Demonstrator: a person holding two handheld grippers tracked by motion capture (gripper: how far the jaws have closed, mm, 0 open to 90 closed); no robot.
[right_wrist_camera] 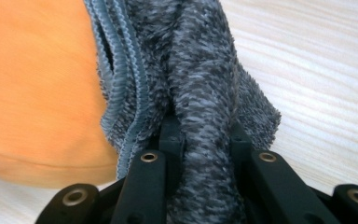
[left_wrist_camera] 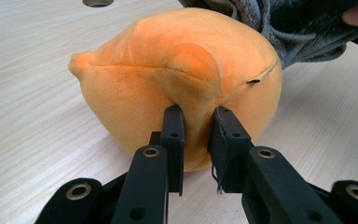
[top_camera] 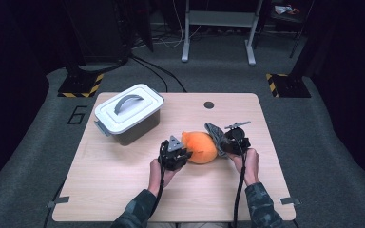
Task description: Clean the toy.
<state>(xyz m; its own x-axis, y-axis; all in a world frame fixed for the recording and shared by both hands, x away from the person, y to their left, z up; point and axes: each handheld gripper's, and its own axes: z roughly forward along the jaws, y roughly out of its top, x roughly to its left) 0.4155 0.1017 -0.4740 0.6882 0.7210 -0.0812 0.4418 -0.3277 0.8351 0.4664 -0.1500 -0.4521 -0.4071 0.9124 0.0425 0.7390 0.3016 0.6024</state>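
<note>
Nearby, lidded bin point(top_camera: 129, 114) beside orange plush point(top_camera: 200, 147).

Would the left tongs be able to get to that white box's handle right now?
Probably not yet: the left tongs are pinching a fold of the orange plush toy. Once they let go, the table toward the box looks free.

Light wood table point(top_camera: 123, 190) w/ a round grommet hole point(top_camera: 209, 105) near its far edge stood on grey carpet point(top_camera: 323, 142). Room was dark round the edges. Behind: white desk frame legs point(top_camera: 186, 33), loose cables point(top_camera: 157, 71), two black bases w/ yellow-black hazard tape point(top_camera: 81, 85). A "6" point(top_camera: 77, 114) was marked on the floor at left.
</note>
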